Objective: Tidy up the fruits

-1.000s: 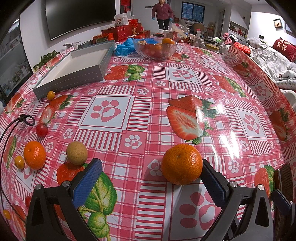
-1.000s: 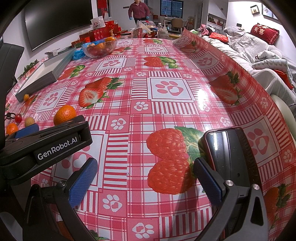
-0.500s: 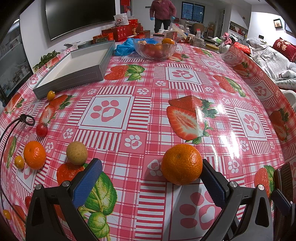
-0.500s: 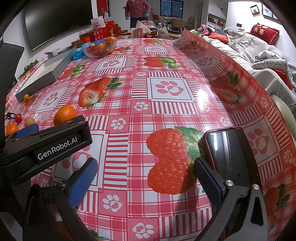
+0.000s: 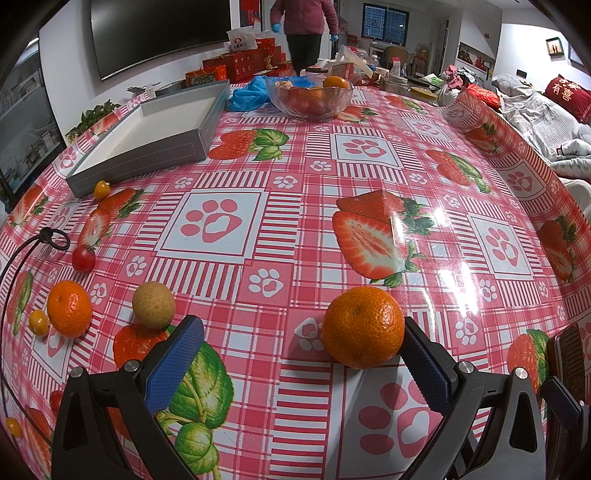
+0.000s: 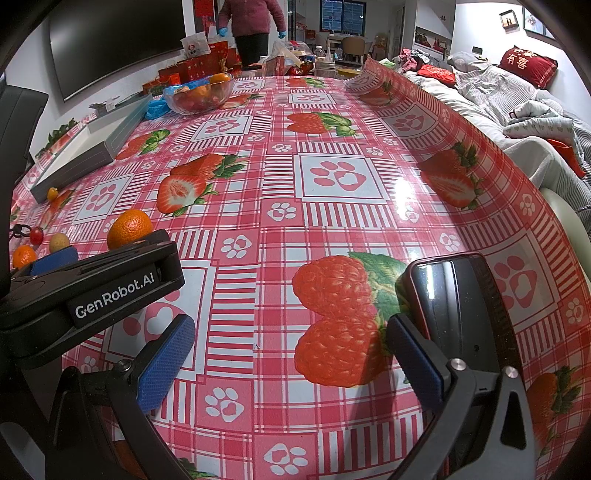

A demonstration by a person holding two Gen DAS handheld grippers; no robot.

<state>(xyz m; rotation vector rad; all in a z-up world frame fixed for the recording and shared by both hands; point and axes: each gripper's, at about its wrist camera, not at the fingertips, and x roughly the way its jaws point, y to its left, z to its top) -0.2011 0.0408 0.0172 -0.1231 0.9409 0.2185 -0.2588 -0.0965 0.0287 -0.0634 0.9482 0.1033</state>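
Note:
A large orange mandarin (image 5: 362,327) rests on the strawberry-print tablecloth, just inside the right finger of my left gripper (image 5: 299,354), which stands open around it without closing. Left of that gripper lie a tan round fruit (image 5: 153,304), a smaller mandarin (image 5: 69,314), a cherry tomato (image 5: 83,259) and small yellow-orange fruits (image 5: 38,322). A grey tray (image 5: 155,147) with a white floor lies at the back left. A glass bowl (image 5: 309,96) holds fruit at the far end. My right gripper (image 6: 291,354) is open over bare cloth, and the mandarin (image 6: 129,229) shows behind the left gripper's body.
A black phone (image 6: 458,306) lies by the right gripper's right finger. A black cable (image 5: 22,254) loops at the table's left edge. The tablecloth curls up at the far right (image 5: 465,114). A person (image 5: 304,33) stands beyond the table, near red gift boxes (image 5: 236,68).
Both grippers and the fruits have stayed put. The person in the background has walked closer to the far end of the table.

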